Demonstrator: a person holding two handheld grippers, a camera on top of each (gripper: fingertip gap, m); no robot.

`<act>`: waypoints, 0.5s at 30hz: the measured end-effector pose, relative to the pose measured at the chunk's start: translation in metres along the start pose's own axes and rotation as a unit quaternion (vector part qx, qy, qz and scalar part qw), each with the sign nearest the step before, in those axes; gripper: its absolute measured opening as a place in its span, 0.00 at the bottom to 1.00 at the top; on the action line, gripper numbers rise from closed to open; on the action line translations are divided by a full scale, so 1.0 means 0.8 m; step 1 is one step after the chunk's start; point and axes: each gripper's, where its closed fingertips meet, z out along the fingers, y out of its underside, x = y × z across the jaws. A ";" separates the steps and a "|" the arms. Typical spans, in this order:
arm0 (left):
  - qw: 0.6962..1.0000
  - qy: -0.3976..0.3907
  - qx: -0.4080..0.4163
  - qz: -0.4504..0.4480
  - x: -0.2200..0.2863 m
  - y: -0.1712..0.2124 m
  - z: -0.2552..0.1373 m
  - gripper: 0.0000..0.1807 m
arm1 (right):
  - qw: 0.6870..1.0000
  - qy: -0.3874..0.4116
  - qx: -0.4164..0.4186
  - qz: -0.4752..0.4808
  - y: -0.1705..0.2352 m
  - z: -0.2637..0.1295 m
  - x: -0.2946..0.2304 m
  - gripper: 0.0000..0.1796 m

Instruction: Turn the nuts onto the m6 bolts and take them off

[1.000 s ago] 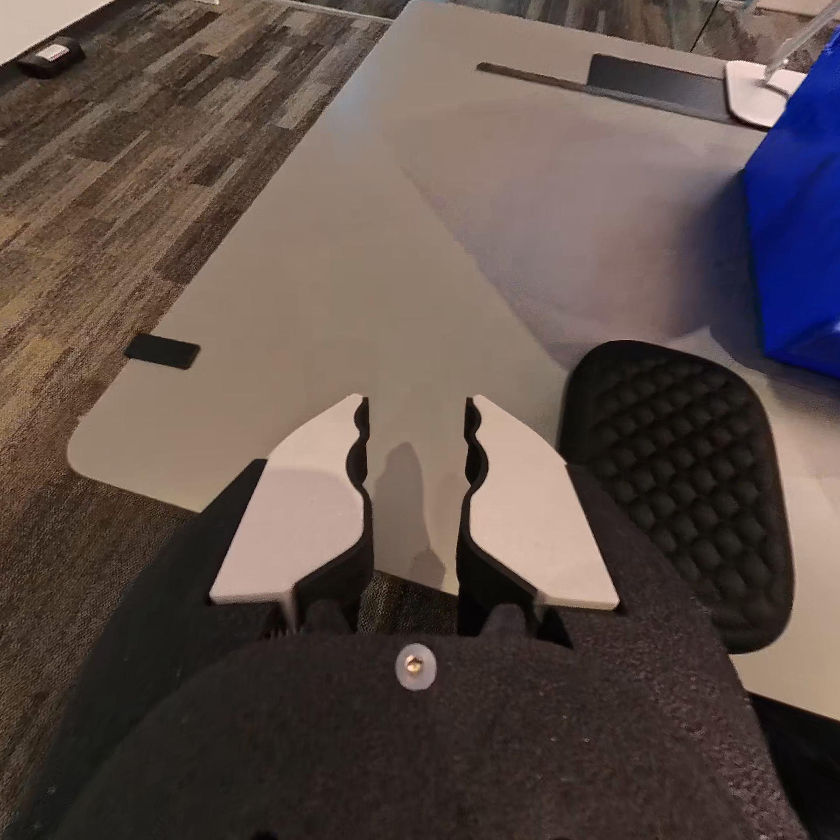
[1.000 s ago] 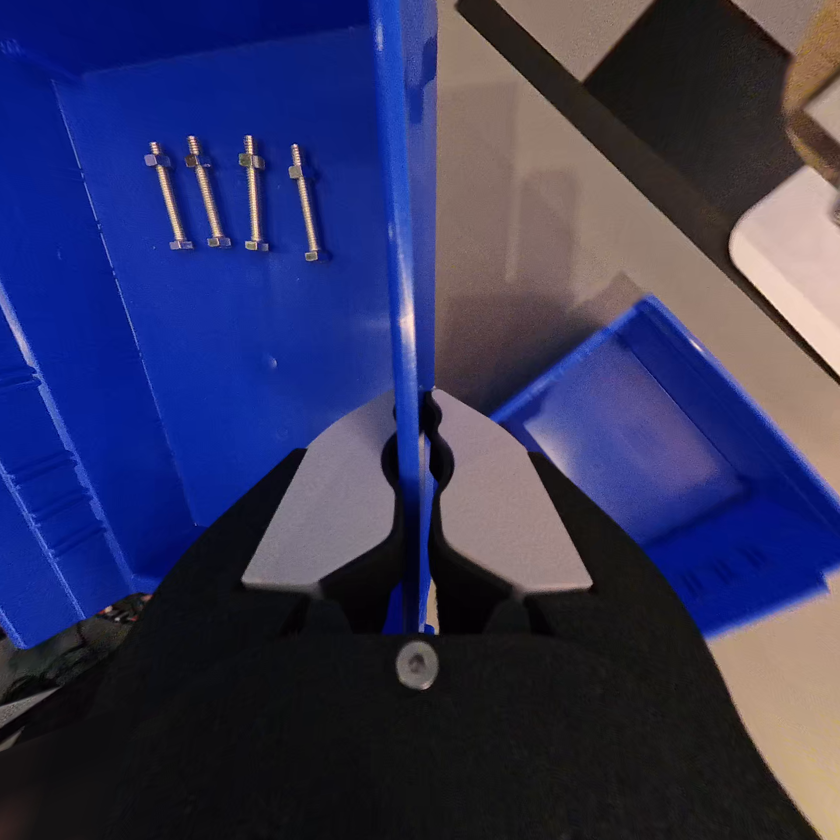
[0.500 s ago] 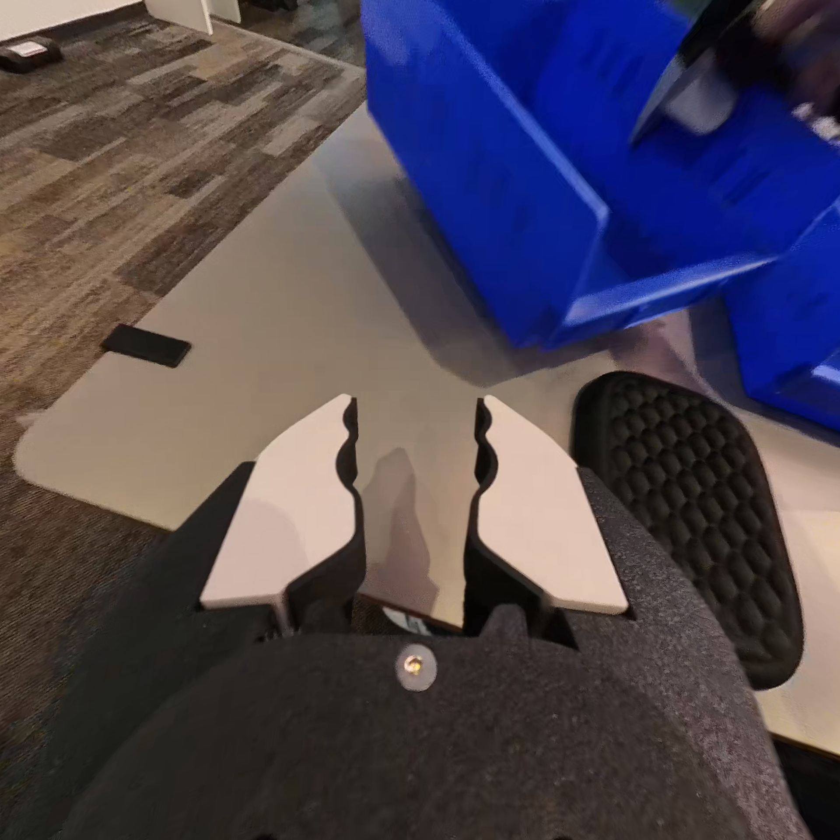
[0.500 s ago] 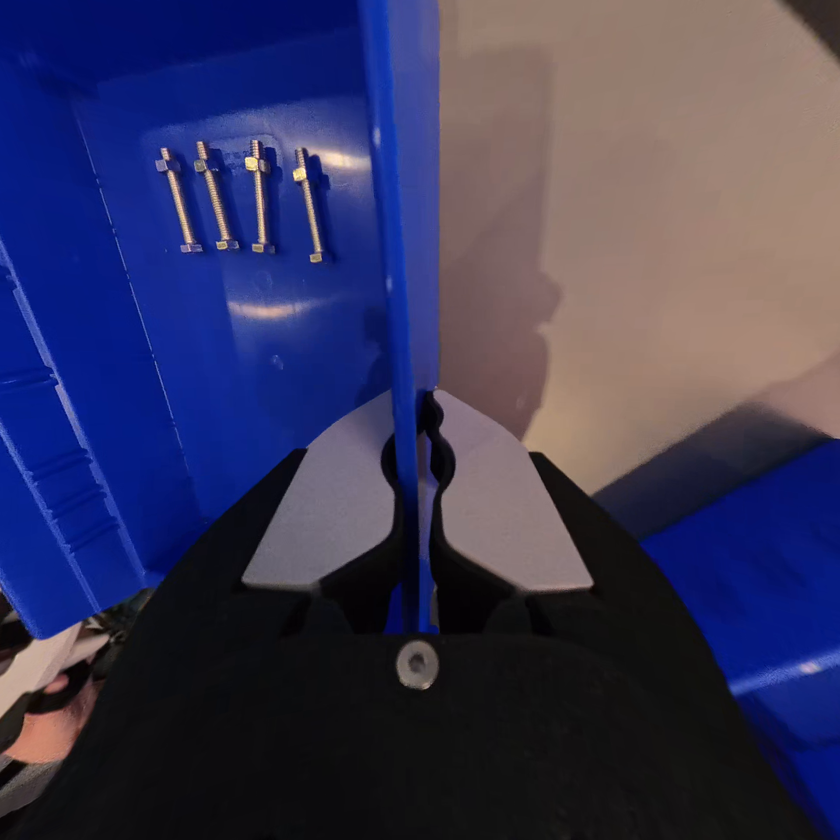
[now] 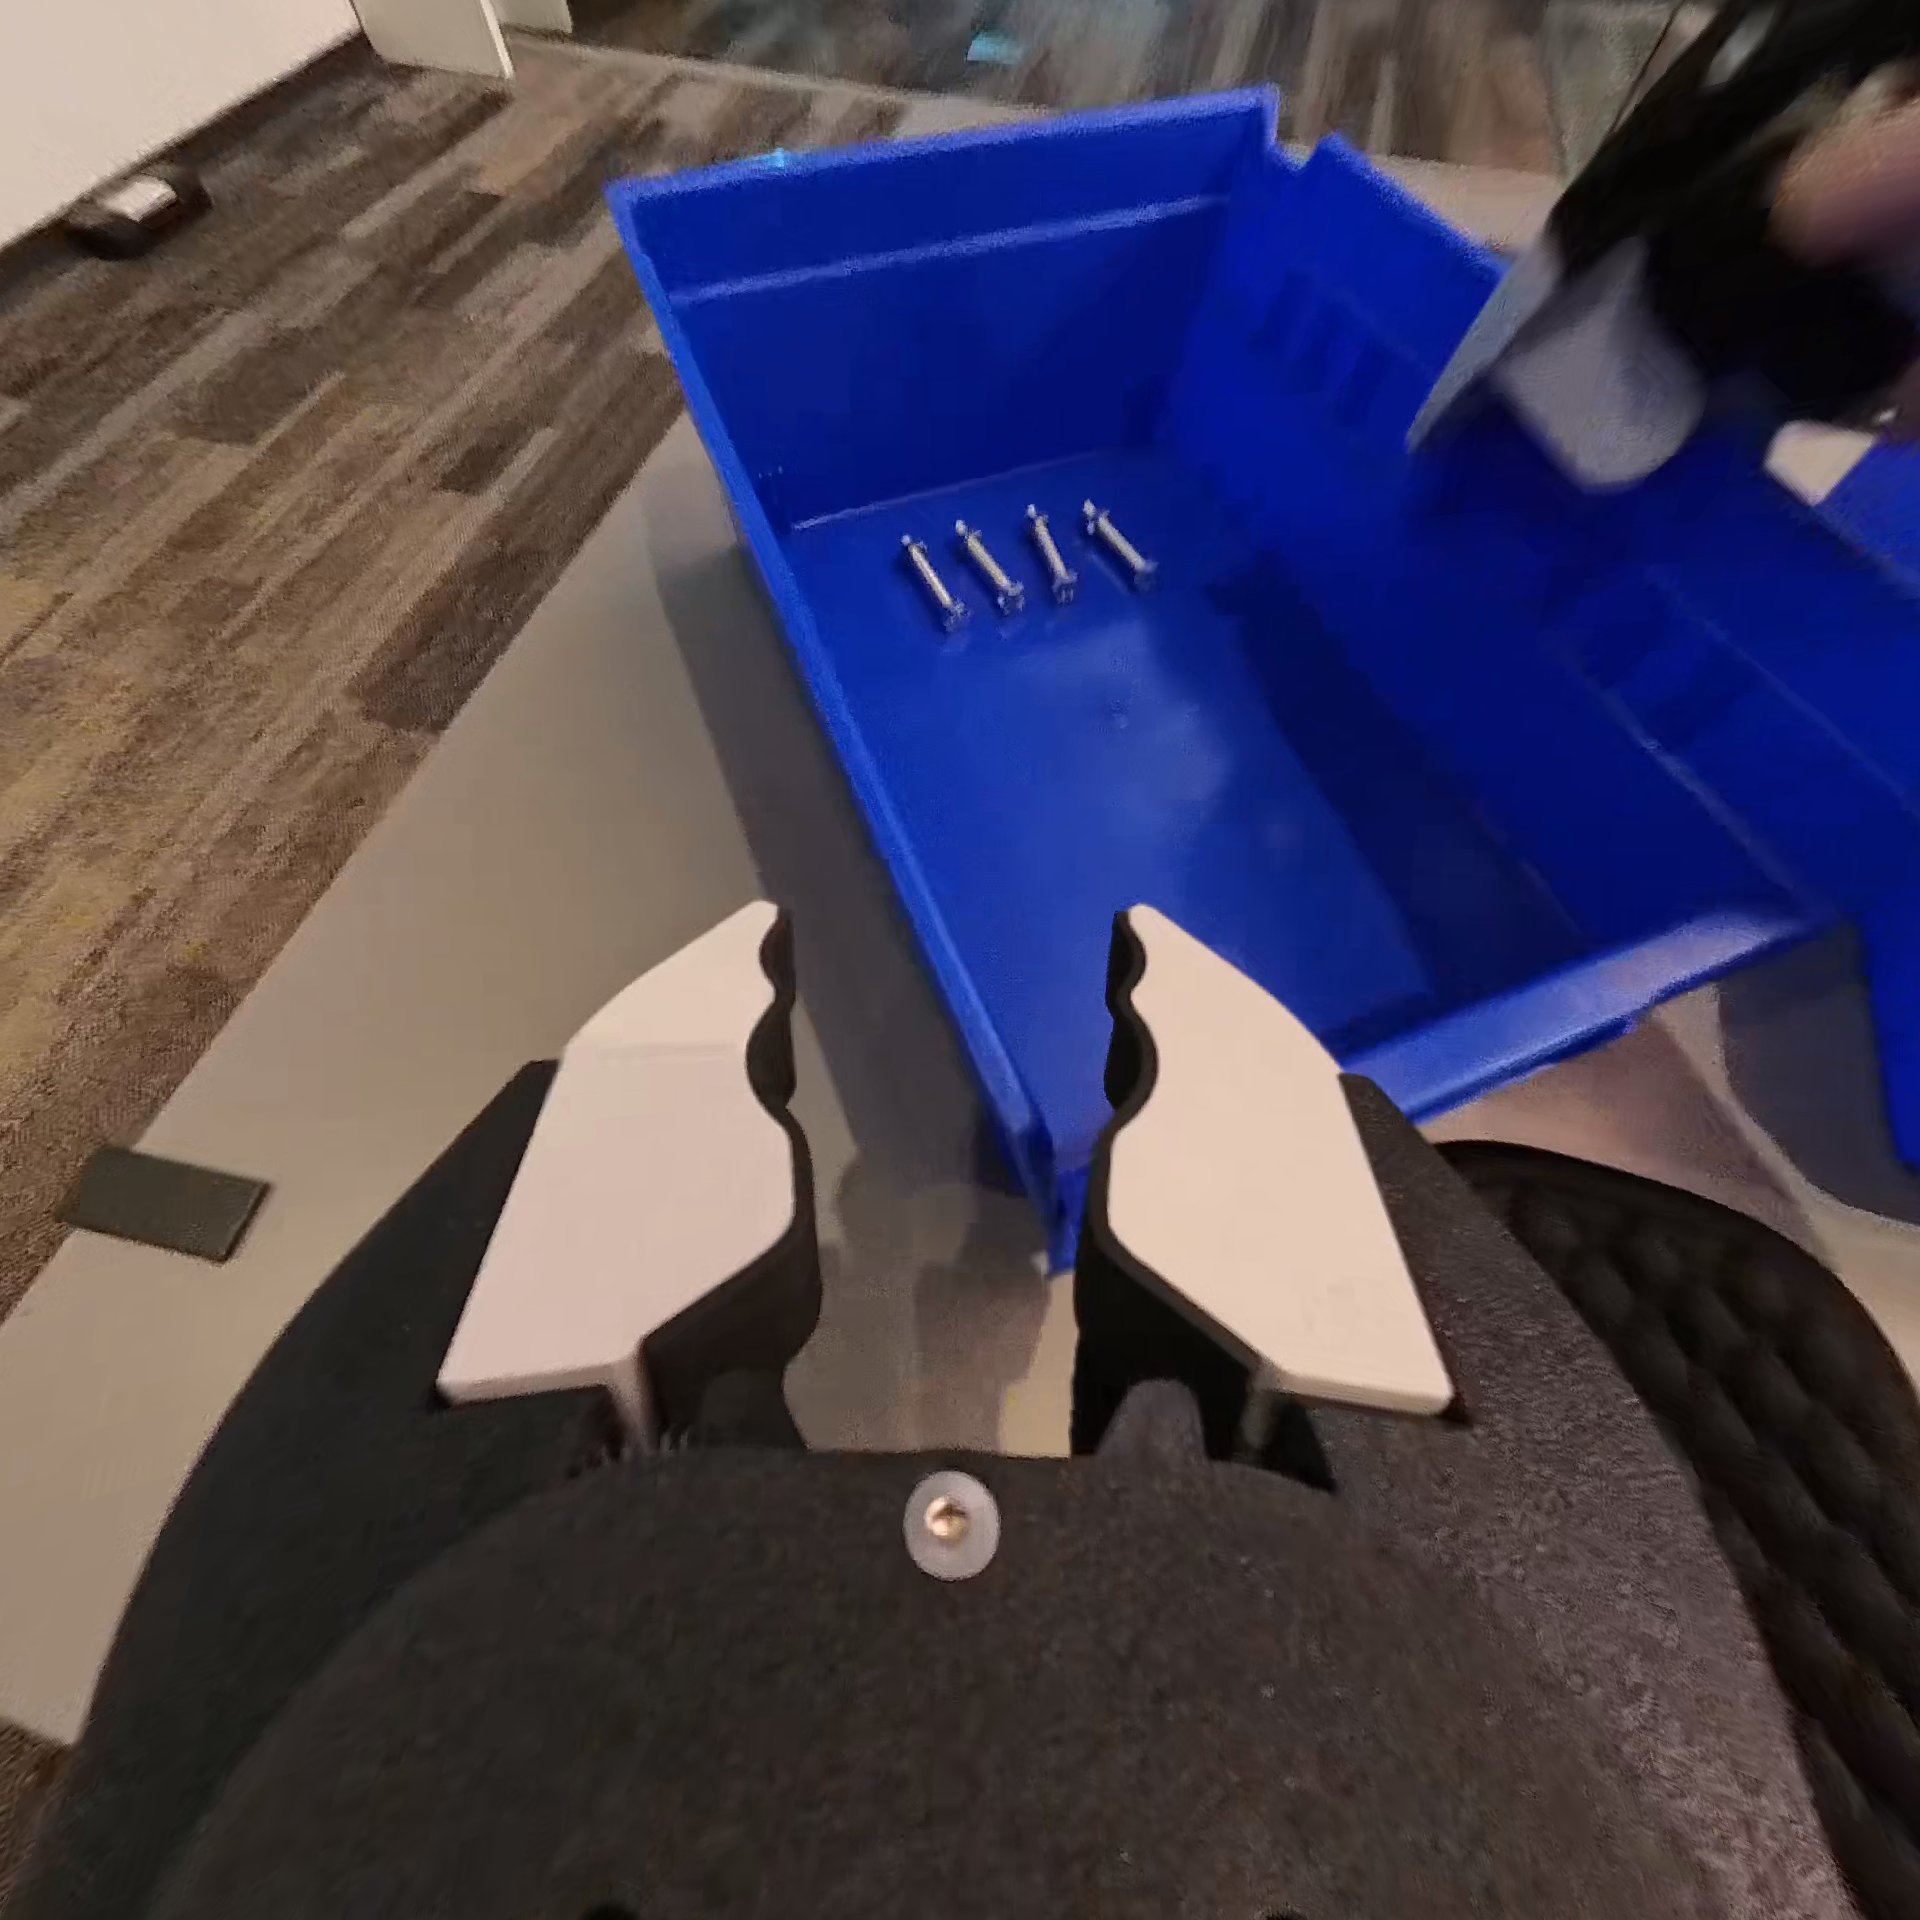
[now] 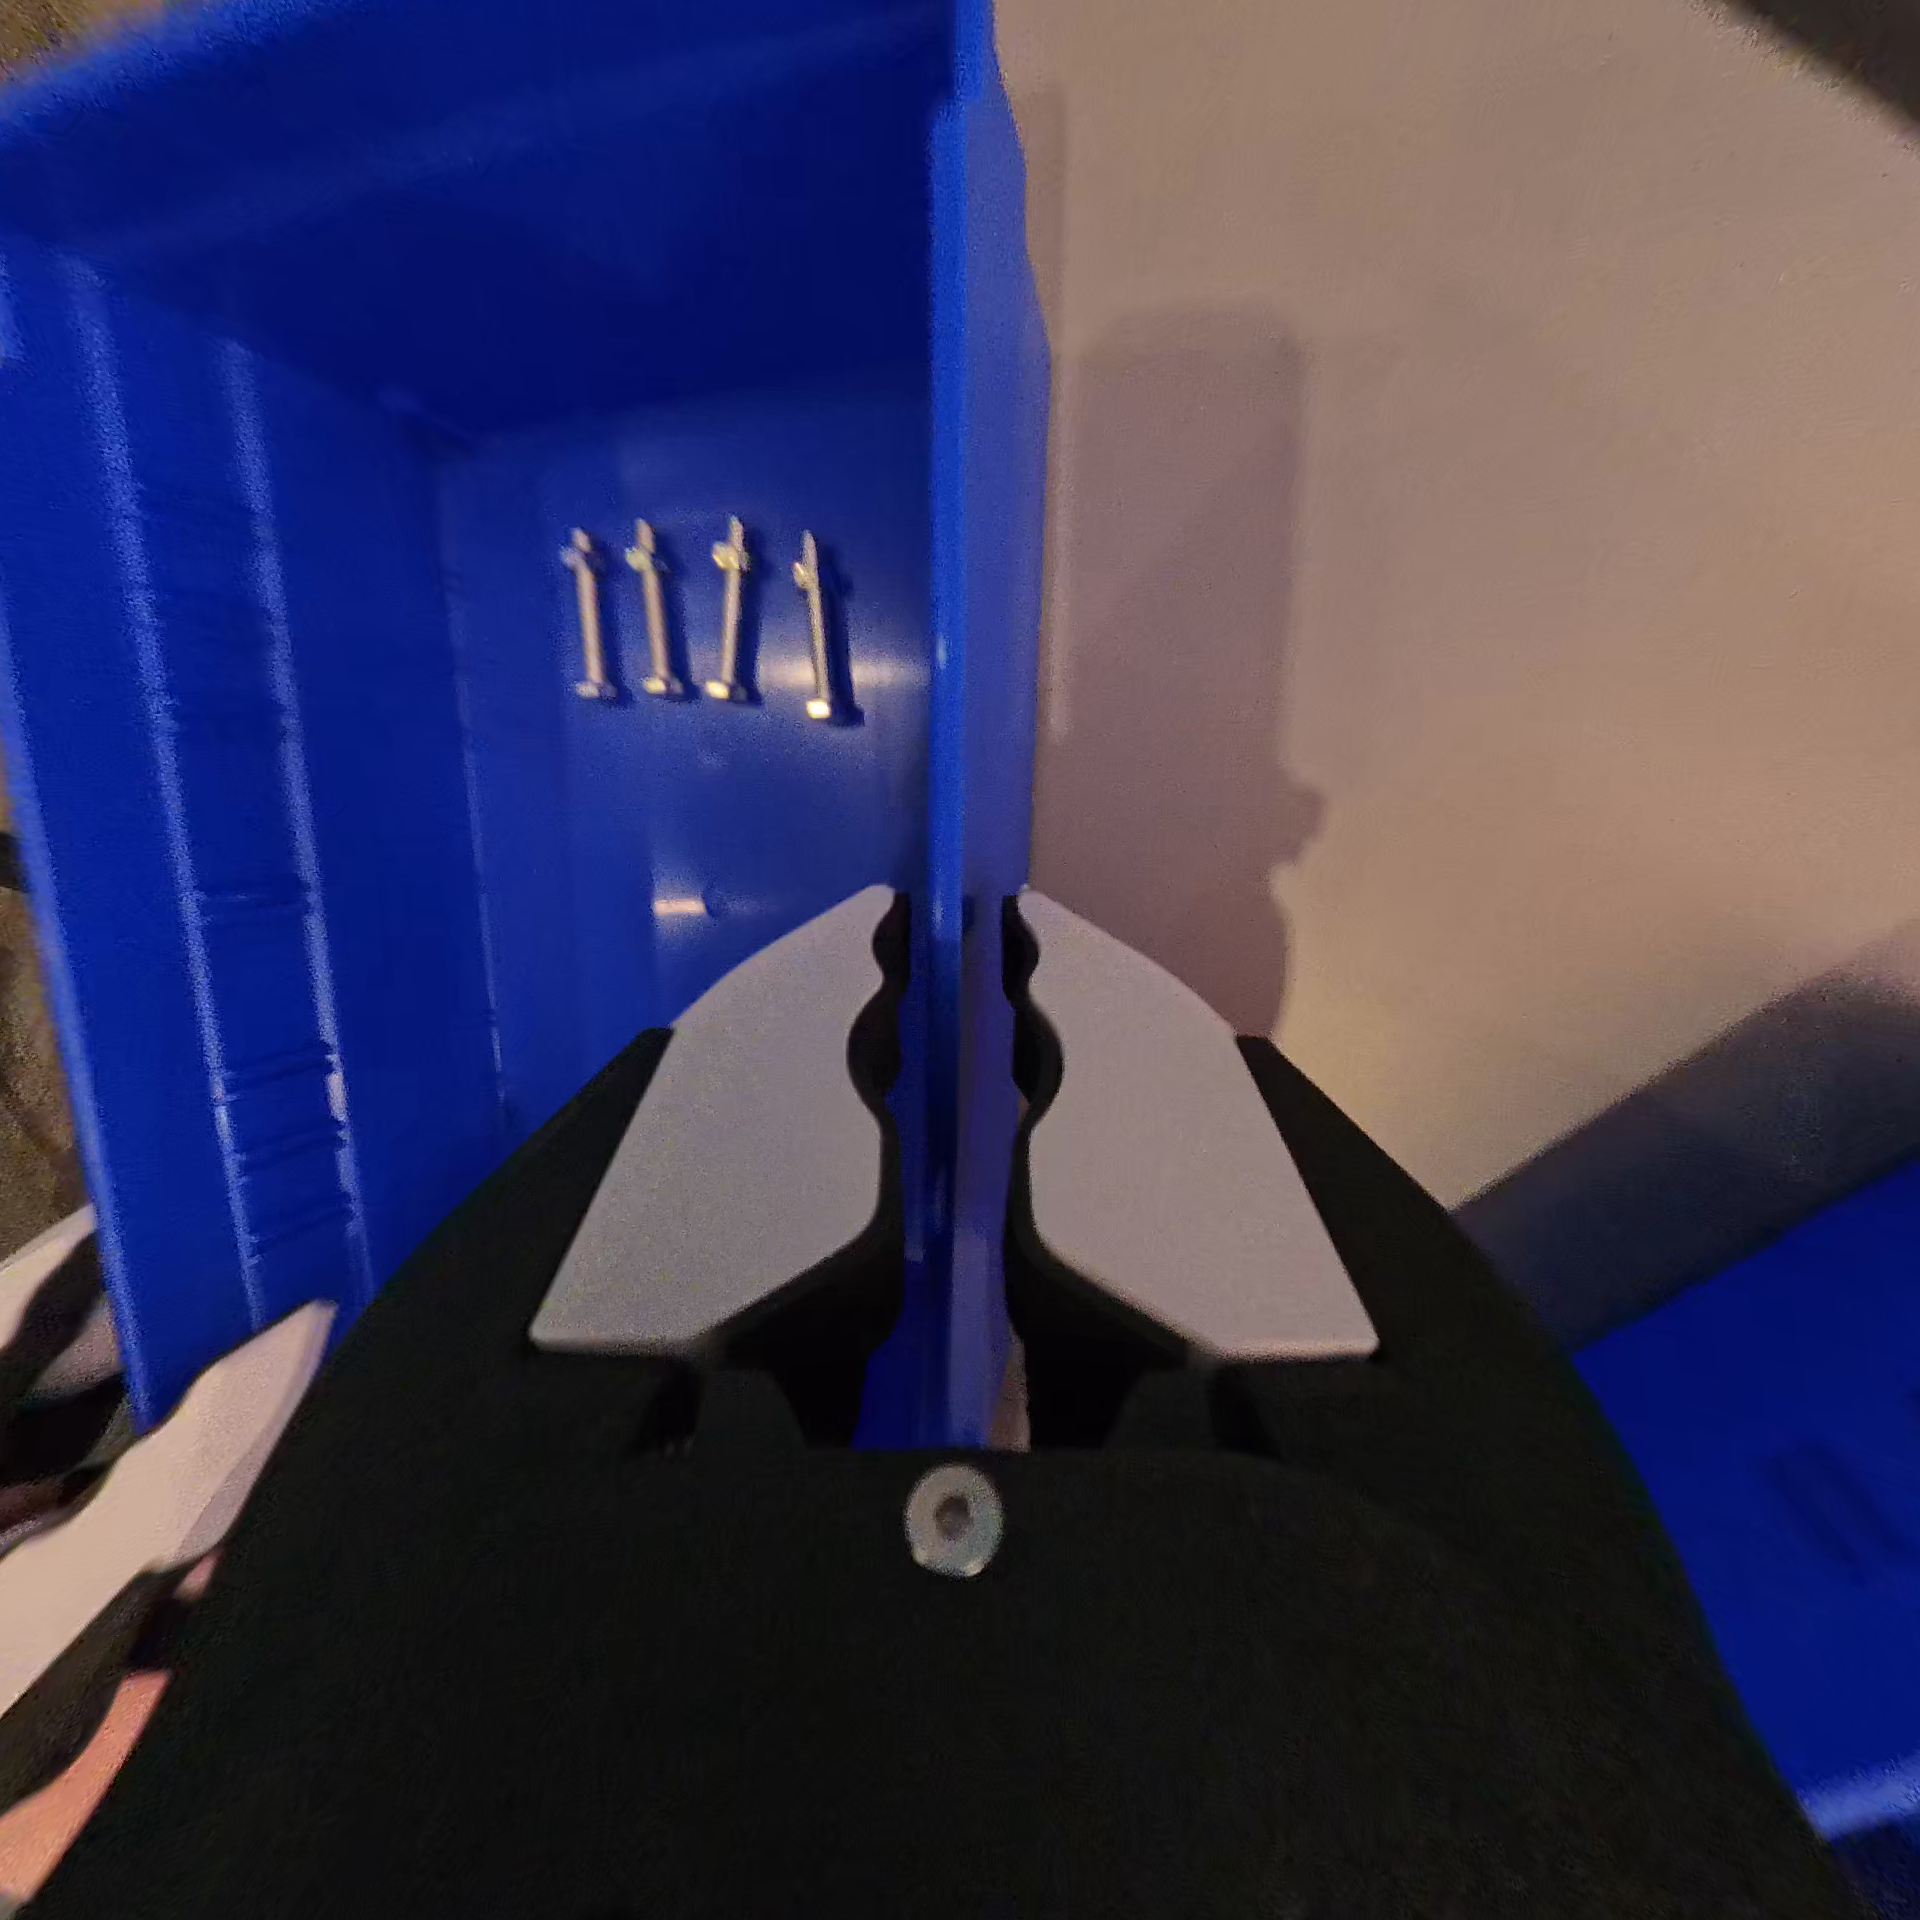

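A large blue bin stands on the grey table, with several silver bolts in a row on its floor, each with a nut near its threaded end. My left gripper is open and empty, and the bin's near corner sits between its fingers. My right gripper straddles the bin's side wall, its jaws slightly apart with small gaps to the wall. It shows blurred in the left wrist view. The bolts lie ahead and to its left.
A second blue bin lies to the right on the table. A black quilted pad sits at the near right. A small black plate is at the table's left edge, with carpet floor beyond. Some 20 cm of space lies between my two pairs of fingers. My left gripper's tips are some 20 cm from the small black plate.
The right gripper has carried the large bin left and brought it down in front of my left gripper. Its jaws have loosened from the wall. The left jaws have widened slightly.
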 end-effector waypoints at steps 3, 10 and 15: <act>0.999 -0.005 -0.036 0.020 -0.007 0.008 0.025 0.28 | 0.998 0.001 0.037 -0.047 -0.017 -0.042 -0.002 0.13; 0.991 -0.025 -0.085 0.101 -0.060 -0.001 0.049 0.08 | 0.980 -0.004 0.090 -0.178 0.003 -0.158 0.002 0.12; 0.984 0.039 -0.136 0.104 -0.101 -0.017 0.081 0.05 | 0.966 -0.050 0.123 -0.222 0.070 -0.230 0.006 0.09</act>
